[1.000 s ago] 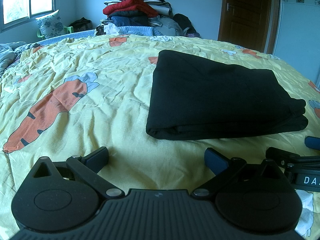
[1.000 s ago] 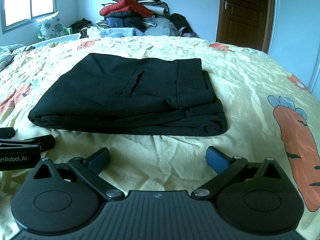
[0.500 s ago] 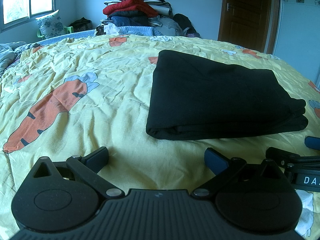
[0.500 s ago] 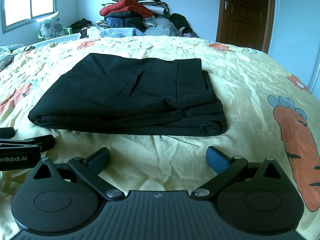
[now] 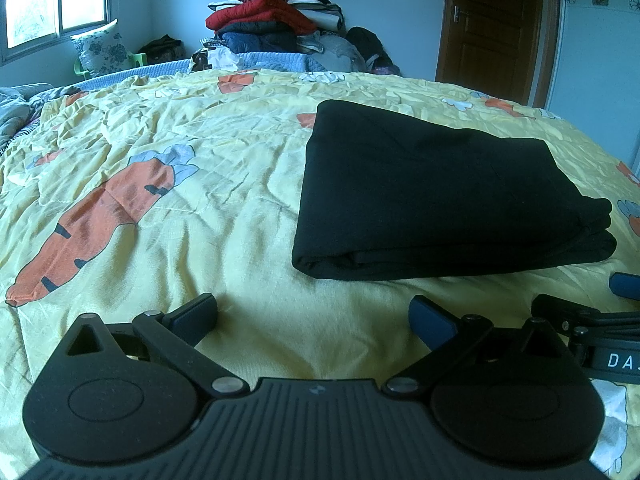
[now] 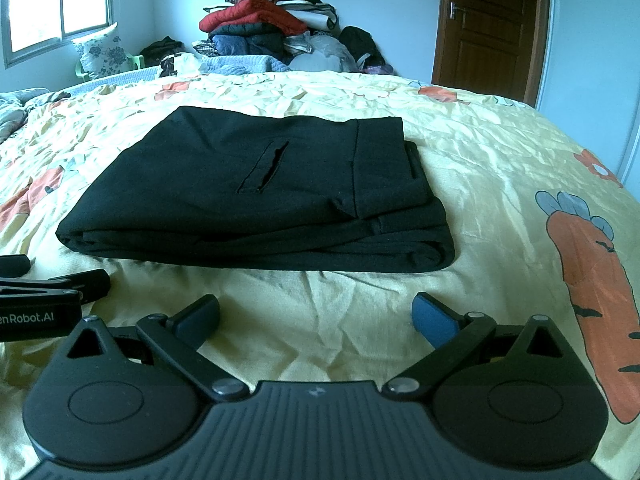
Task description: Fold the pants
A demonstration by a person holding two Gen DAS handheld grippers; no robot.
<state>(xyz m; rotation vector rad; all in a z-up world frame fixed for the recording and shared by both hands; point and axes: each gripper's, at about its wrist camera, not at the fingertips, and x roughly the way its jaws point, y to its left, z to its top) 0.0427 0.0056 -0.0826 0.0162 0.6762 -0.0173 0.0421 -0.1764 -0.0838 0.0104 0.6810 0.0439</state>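
The black pants (image 5: 432,196) lie folded into a flat rectangle on the yellow carrot-print bedspread (image 5: 180,184). In the right wrist view the pants (image 6: 256,192) show a pocket slit on top and stacked layers at the near edge. My left gripper (image 5: 314,314) is open and empty, low over the bedspread, just short of the pants' near-left corner. My right gripper (image 6: 316,312) is open and empty, in front of the pants' near edge. Each gripper shows at the edge of the other's view.
A tall pile of clothes (image 6: 264,28) stands against the far wall. A brown door (image 5: 496,28) is at the far right. A window (image 5: 52,0) and a floral pillow (image 5: 102,54) are at the far left.
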